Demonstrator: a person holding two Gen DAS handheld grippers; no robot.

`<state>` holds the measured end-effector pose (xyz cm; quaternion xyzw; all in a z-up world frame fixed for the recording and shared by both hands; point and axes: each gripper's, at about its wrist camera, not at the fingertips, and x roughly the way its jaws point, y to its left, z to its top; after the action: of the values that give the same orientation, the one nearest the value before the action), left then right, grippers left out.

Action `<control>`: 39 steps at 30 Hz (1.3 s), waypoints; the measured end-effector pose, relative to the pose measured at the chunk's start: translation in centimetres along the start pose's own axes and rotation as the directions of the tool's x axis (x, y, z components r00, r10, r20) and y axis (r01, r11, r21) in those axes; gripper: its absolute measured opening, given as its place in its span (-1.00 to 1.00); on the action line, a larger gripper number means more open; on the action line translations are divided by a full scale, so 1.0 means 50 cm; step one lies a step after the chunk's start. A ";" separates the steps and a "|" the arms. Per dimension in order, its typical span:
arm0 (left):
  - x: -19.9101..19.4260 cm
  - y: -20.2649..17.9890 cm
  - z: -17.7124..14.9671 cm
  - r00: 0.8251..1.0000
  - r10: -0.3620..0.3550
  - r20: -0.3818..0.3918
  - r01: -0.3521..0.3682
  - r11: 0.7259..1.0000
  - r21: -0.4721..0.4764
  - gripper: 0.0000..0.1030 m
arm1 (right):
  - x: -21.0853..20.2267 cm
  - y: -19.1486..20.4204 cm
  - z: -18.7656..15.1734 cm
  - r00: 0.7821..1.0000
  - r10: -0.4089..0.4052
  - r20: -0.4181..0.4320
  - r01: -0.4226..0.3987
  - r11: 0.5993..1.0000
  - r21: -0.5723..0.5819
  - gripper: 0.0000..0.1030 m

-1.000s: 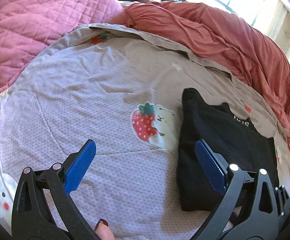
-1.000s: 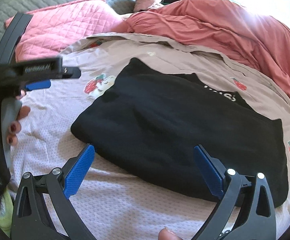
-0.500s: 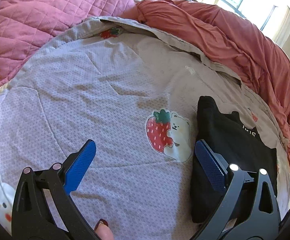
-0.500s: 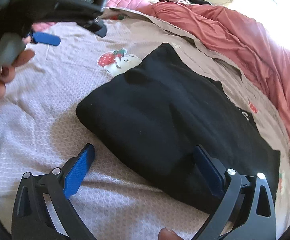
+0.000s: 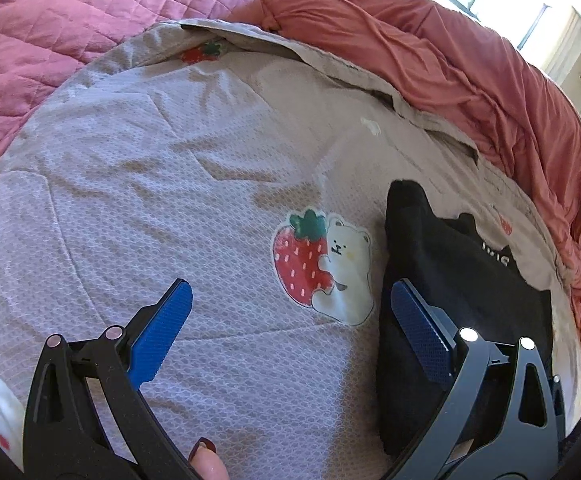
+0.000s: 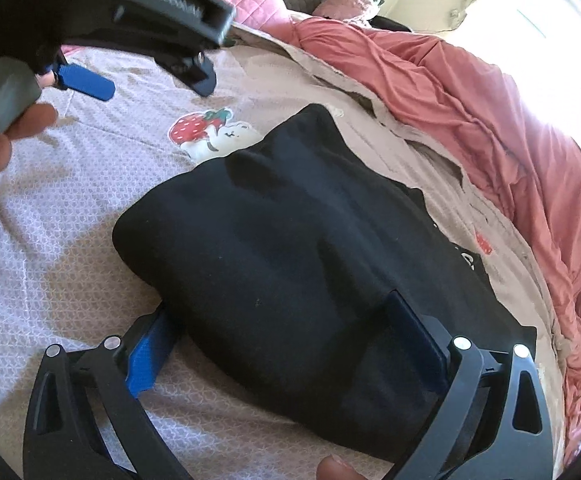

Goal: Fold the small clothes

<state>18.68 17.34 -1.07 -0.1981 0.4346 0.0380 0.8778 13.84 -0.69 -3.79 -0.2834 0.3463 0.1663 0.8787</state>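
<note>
Bed (image 5: 170,200) under a pale sheet printed with a strawberry-and-bear patch (image 5: 322,264), pink quilt (image 5: 70,24) and rust blanket (image 5: 470,80) heaped along the far side. Black garment (image 6: 310,260) lying on the sheet, already doubled over, just right of the patch.

Right gripper (image 6: 286,344) low at the near folded edge, jaws wide, left pad slipping under the cloth and right pad resting on top; nothing pinched yet. Left gripper (image 5: 286,320) hovering above bare sheet, jaws wide and empty, right pad just over the garment's left edge.

Probably mid-fold: setting up a grasp on the near edge for another fold. Calls next for closing on that thick edge, catching all layers, then lifting it over toward the far end with the left gripper steadying.

Long axis running from near-left to far-right in the right view; white lettering (image 6: 466,258) at the far right end, rounded fold nearest the left gripper.
</note>
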 end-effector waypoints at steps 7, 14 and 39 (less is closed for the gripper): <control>0.031 -0.013 -0.007 0.998 -0.042 -0.053 0.043 0.999 0.010 0.81 | -0.019 -0.004 -0.004 0.997 0.059 0.058 -0.059 0.998 0.006 -0.18; 0.043 -0.027 -0.011 0.993 -0.104 -0.060 0.105 0.994 0.015 0.81 | -0.029 -0.027 -0.004 0.988 0.127 0.082 -0.133 0.989 0.068 -0.79; 0.171 -0.171 0.001 0.922 -0.318 -0.220 0.319 0.947 -0.032 0.02 | -0.043 -0.112 -0.044 0.934 0.301 0.193 -0.348 0.891 0.291 -0.85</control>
<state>26.06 8.58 -5.02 -0.2673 0.4922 -0.1286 0.8184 13.93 -6.65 -1.44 -0.0621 0.3473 0.2721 0.8952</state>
